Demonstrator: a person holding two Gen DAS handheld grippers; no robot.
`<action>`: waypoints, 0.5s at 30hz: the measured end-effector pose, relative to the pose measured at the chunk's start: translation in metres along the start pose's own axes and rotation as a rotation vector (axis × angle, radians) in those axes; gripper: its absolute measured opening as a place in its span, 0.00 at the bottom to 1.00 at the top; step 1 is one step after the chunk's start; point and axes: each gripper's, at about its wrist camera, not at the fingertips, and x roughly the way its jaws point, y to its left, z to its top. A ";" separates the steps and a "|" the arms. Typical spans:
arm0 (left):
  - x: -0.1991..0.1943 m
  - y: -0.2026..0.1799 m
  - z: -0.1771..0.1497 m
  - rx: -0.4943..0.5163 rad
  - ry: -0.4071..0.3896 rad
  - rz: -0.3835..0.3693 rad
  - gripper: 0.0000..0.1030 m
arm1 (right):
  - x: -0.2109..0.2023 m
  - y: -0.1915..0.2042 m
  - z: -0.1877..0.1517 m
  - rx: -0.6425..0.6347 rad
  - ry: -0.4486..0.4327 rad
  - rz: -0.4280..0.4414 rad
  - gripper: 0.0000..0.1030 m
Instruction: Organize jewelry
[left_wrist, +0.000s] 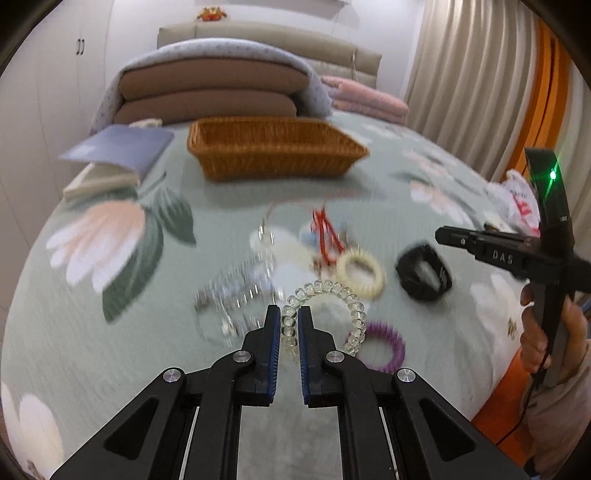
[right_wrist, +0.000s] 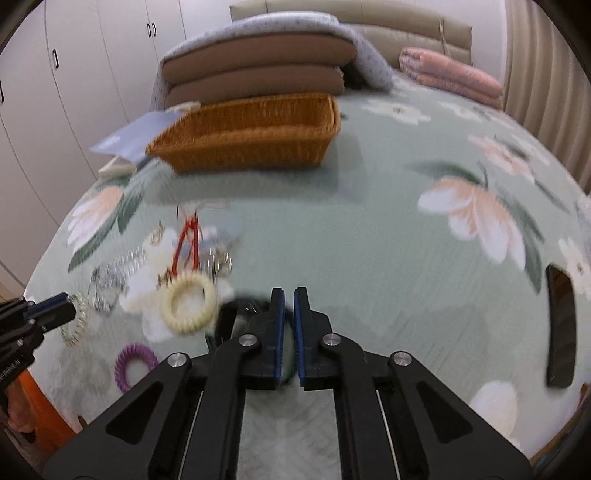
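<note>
A bedroom: the bed (left_wrist: 229, 199) wears a quilted sage cover printed with large pale flowers. Nearest in the left wrist view, the left gripper (left_wrist: 287, 314) is clamped on a clear beaded bracelet (left_wrist: 347, 295), its glassy beads arcing away toward 2 o'clock. At 3 o'clock of it lies a purple spiral hair tie (left_wrist: 384, 347); toward 1 o'clock, a cream spiral hair tie (left_wrist: 360, 273) and a black band (left_wrist: 424, 275). In the right wrist view the right gripper (right_wrist: 289, 295) is pinched narrow on that black band (right_wrist: 229, 317), blurred. A glittering chain tangle (left_wrist: 236, 288) sits at 10 o'clock. Farther off stands a rectangular woven wicker basket (left_wrist: 273, 147), then stacked brown cushions (left_wrist: 207, 92).
</note>
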 end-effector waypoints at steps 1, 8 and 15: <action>0.000 0.002 0.005 -0.002 -0.009 0.001 0.09 | 0.000 -0.001 0.004 -0.008 0.003 -0.014 0.04; 0.006 0.012 0.007 -0.024 -0.007 -0.052 0.09 | -0.004 -0.013 -0.011 -0.026 0.058 -0.005 0.06; 0.015 0.008 -0.007 -0.025 0.037 -0.085 0.10 | 0.000 -0.031 -0.022 0.084 0.065 0.120 0.06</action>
